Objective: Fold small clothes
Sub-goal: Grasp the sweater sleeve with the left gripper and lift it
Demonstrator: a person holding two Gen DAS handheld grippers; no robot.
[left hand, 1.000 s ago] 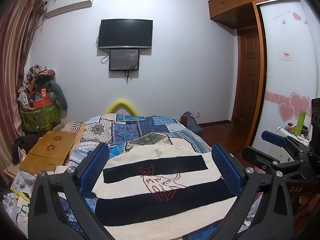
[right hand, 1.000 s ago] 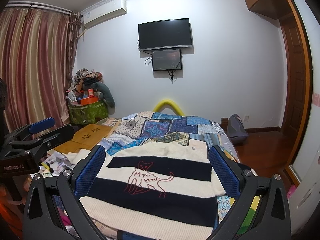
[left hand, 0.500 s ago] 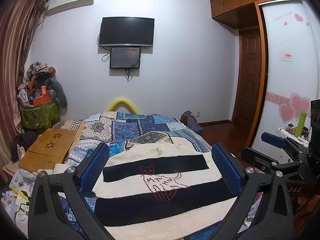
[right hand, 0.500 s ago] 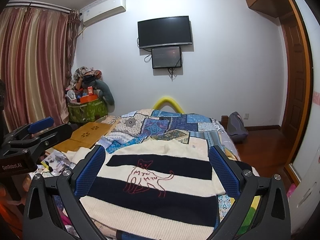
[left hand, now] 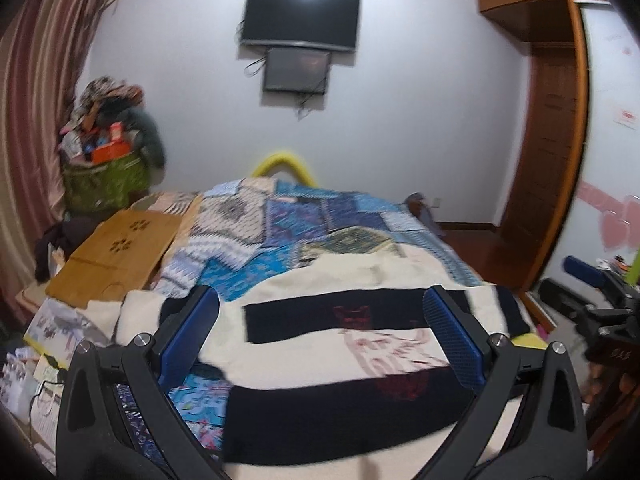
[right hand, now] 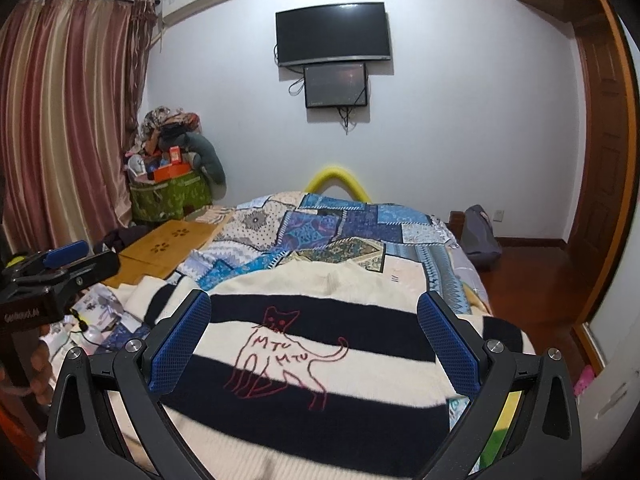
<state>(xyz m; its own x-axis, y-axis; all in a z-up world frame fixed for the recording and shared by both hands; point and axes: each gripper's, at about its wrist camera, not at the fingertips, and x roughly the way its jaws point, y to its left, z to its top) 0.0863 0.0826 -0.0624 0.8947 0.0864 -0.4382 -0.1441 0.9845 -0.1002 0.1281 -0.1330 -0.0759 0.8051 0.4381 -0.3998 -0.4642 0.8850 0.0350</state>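
Observation:
A cream and navy striped sweater (right hand: pixel 304 344) with a red cat outline lies flat on the bed, front up; the left wrist view shows the same sweater (left hand: pixel 340 352), blurred. My left gripper (left hand: pixel 320 332) hangs open above its near part, nothing between the blue pads. Wide open too, my right gripper (right hand: pixel 316 340) hovers over the sweater's middle, holding nothing. Each gripper shows at the edge of the other's view: the right gripper's body (left hand: pixel 600 312) at far right, the left gripper's body (right hand: pixel 52 276) at far left with a hand under it.
A blue patchwork quilt (right hand: pixel 340 232) covers the bed. A wooden lap tray (right hand: pixel 168 244) lies on its left side, papers and boxes (left hand: pixel 52 336) below it. A green hamper piled with things (right hand: pixel 168 192) stands by the curtain. Wood floor and a door (right hand: pixel 600 140) lie to the right.
Both cameras have tipped down and moved closer to the sweater, which now fills more of each view. The left view is motion-blurred and has swung right. Both grippers stay open.

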